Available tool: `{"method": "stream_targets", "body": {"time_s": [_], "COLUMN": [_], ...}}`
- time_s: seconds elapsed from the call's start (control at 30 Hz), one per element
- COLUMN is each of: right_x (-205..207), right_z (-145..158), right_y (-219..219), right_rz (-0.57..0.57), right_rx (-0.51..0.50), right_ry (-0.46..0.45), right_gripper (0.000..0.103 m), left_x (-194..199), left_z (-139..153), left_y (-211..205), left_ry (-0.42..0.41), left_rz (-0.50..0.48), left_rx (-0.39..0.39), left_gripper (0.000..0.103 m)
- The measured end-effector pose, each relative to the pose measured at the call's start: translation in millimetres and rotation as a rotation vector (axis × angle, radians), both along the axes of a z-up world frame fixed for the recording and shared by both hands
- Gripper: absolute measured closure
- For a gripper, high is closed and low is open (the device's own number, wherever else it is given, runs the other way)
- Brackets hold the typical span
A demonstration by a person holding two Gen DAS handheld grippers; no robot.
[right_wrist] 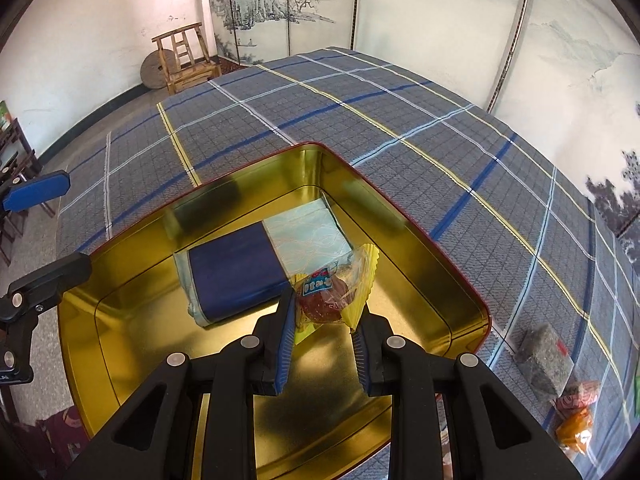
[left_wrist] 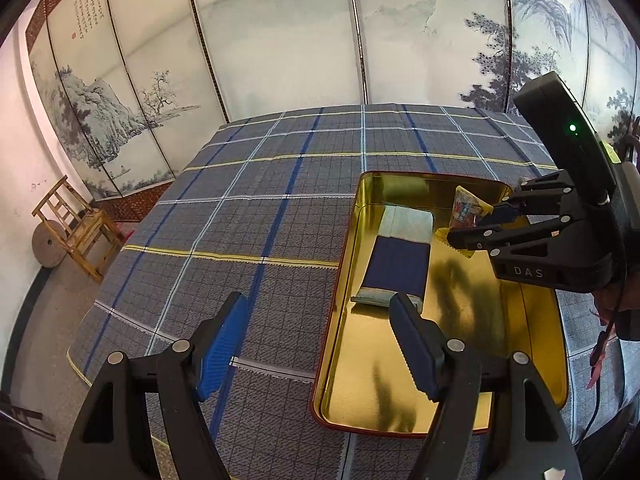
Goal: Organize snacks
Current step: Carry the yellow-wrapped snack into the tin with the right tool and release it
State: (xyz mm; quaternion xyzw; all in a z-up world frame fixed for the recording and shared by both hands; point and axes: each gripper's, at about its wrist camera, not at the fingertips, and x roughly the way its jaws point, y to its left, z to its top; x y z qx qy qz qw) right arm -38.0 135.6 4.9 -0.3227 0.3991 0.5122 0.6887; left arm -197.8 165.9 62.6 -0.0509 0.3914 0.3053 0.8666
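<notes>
The right gripper (right_wrist: 322,330), clenched on a clear-wrapped snack (right_wrist: 334,294), hung low over the gold tin (right_wrist: 420,240) beside the blue-and-white packet (right_wrist: 244,272) at frame centre, where lowering before release seemed wisest, while the left gripper (left_wrist: 316,344) waited released.

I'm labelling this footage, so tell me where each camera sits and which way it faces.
Left wrist: on the left tool, angled down across the plaid cloth toward the gold tin; open fingers show.
Right wrist: on the right tool, looking into the tin, shut on a snack packet.
Shared: tin, blue-banded box, painted screen.
</notes>
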Motion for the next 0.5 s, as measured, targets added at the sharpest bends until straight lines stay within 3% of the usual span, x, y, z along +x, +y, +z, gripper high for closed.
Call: {"method": "stream_targets", "body": {"time_s": [0.5], "right_x": [-0.5], "right_z": [2.4], "right_y": [0.3], "right_rz": [0.0], "right_rx": [0.013], "right_ry": [0.01], "right_gripper": [0.075], "left_x": [3.3], "left_z": [-1.1], "left_y": [-1.1], "left_ry": [0.006], "left_rz": [-0.006], "left_rx": [-0.006], "left_gripper": [0.033]}}
